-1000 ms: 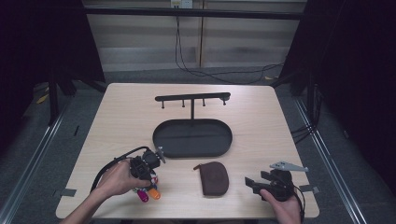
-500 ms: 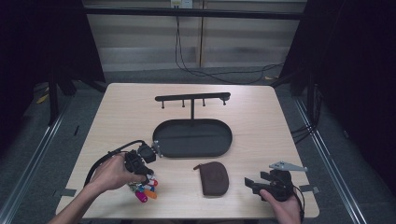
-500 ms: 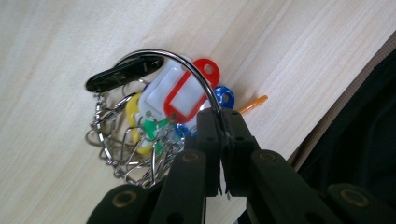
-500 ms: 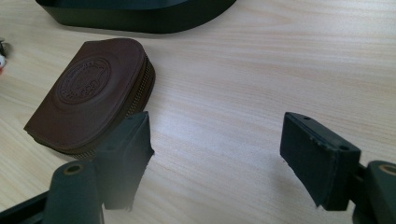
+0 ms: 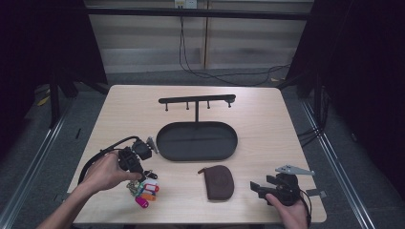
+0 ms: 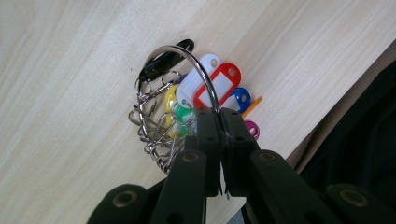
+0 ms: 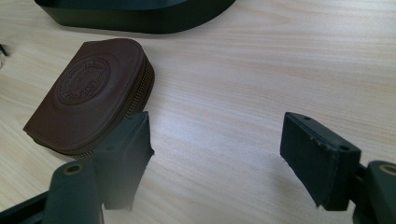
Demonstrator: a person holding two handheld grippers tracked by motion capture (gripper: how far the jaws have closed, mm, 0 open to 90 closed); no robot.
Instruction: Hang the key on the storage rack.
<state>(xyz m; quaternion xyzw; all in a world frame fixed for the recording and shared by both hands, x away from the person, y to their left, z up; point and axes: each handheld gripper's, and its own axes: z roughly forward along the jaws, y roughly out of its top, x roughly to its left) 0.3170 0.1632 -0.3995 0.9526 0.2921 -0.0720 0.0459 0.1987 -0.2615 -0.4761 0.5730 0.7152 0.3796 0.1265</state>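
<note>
My left gripper (image 6: 219,119) is pinched tight on the big metal ring (image 6: 187,65) of a bunch of keys (image 5: 142,187). The two black jaws press together on the wire of the ring, right at its lower end. From the ring hang little tags: a red one (image 6: 217,86), a white one, a blue one, a green one, a yellow one and a pink one. Some thin silver chains (image 6: 154,135) hang there too, and a black tag sits at the top of the ring.

From the high view, my left gripper (image 5: 136,155) is near the front left of the table (image 5: 267,124), and the keys dangle just under it, close to the table edge. I cannot tell if the lowest tags touch the wood.

My right gripper (image 7: 217,154) is open wide, with nothing between its jaws. It sits low by the front right of the table, in my right hand (image 5: 291,214). A brown pouch (image 7: 93,93) lies flat on the wood just beside its left jaw, not touching it.

A black tray (image 5: 197,140) sits in the middle of the table, behind the pouch. A thin post stands up from it and holds a bar with hooks (image 5: 197,100) across the top.
</note>
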